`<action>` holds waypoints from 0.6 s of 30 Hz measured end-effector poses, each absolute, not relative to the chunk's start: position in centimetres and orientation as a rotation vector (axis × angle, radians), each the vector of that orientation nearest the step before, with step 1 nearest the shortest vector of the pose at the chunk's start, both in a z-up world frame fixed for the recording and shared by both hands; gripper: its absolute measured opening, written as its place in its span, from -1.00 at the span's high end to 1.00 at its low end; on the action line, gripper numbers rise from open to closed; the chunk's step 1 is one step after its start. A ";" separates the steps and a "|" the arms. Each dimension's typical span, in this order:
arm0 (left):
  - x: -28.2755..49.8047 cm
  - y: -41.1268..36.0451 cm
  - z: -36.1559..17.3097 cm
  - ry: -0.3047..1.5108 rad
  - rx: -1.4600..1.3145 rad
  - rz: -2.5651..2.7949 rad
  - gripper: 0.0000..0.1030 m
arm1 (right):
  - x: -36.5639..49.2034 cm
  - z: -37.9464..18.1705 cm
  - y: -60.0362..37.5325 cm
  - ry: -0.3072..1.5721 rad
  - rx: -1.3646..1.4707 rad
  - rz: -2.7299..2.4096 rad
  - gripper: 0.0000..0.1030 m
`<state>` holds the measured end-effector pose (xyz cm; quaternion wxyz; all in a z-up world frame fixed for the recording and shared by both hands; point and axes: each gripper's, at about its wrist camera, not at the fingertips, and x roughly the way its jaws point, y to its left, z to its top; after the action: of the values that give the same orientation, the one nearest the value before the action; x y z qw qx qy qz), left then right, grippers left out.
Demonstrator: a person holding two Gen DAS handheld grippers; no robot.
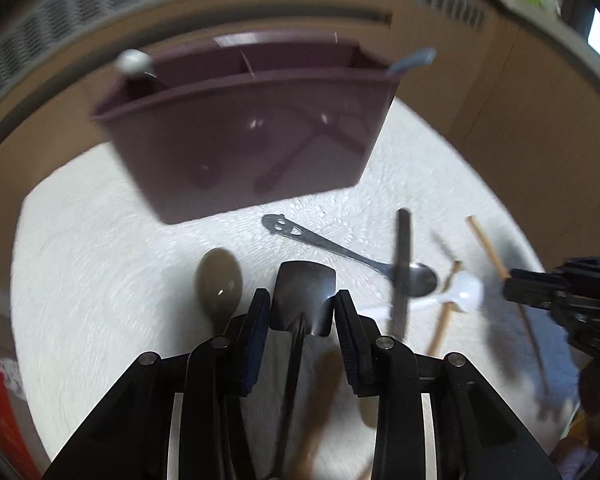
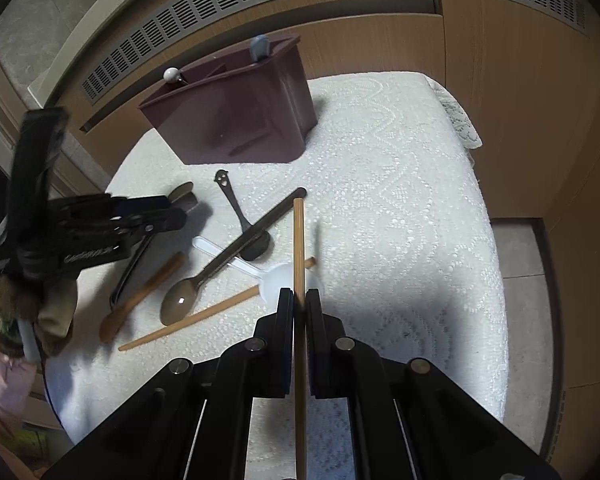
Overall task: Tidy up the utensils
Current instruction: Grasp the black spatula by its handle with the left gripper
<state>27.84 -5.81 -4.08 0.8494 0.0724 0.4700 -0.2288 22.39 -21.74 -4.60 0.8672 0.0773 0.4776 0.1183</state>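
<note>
A maroon utensil holder [image 1: 244, 132] [image 2: 236, 116] stands at the back of the white lace cloth [image 2: 400, 208], with a white-knobbed utensil [image 2: 171, 75] and a blue one [image 2: 259, 47] in it. My left gripper [image 1: 302, 312] is open around a dark square-headed spatula [image 1: 304, 296] that lies on the cloth; the gripper also shows in the right wrist view [image 2: 140, 216]. My right gripper [image 2: 299, 304] is shut on a wooden chopstick [image 2: 299, 240] and holds it above the cloth. Loose on the cloth lie a steel spoon with a face handle [image 1: 340, 252], a brown spoon [image 1: 220, 280], a white plastic spoon [image 2: 276, 278], a second chopstick [image 2: 204, 316] and a wooden spoon [image 2: 140, 296].
A long dark-handled spoon [image 2: 228, 260] lies across the pile. Wooden cabinet fronts with vent grilles [image 2: 204, 20] rise behind the holder. The cloth's right edge [image 2: 492, 240] drops to a tiled floor.
</note>
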 end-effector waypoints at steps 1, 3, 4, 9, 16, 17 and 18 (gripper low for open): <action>26.8 -5.0 -3.3 0.952 0.115 -0.467 0.35 | 22.4 -4.4 -21.4 0.995 0.158 0.253 0.89; 25.3 -3.7 -2.2 0.904 0.062 -0.448 0.35 | 22.2 -4.1 -20.8 0.987 0.150 0.261 0.89; 24.7 -3.0 -1.8 0.881 0.038 -0.445 0.35 | 22.1 -4.0 -20.6 0.982 0.145 0.263 0.89; 21.5 -1.1 0.3 0.793 -0.051 -0.420 0.35 | 21.1 -3.1 -19.0 0.952 0.115 0.271 0.89; 19.4 0.4 4.3 0.689 -0.084 -0.417 0.86 | 19.1 0.2 -17.9 0.858 0.086 0.264 0.89; 19.2 0.5 5.3 0.678 -0.086 -0.426 0.87 | 18.9 1.0 -17.8 0.838 0.076 0.261 0.89; 19.4 0.4 6.6 0.655 -0.084 -0.432 0.87 | 18.8 2.1 -17.6 0.812 0.062 0.257 0.89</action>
<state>19.37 0.44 6.57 0.9232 -0.0408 0.3189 -0.2103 18.77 -17.63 2.12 0.9101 0.0302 0.3939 0.1249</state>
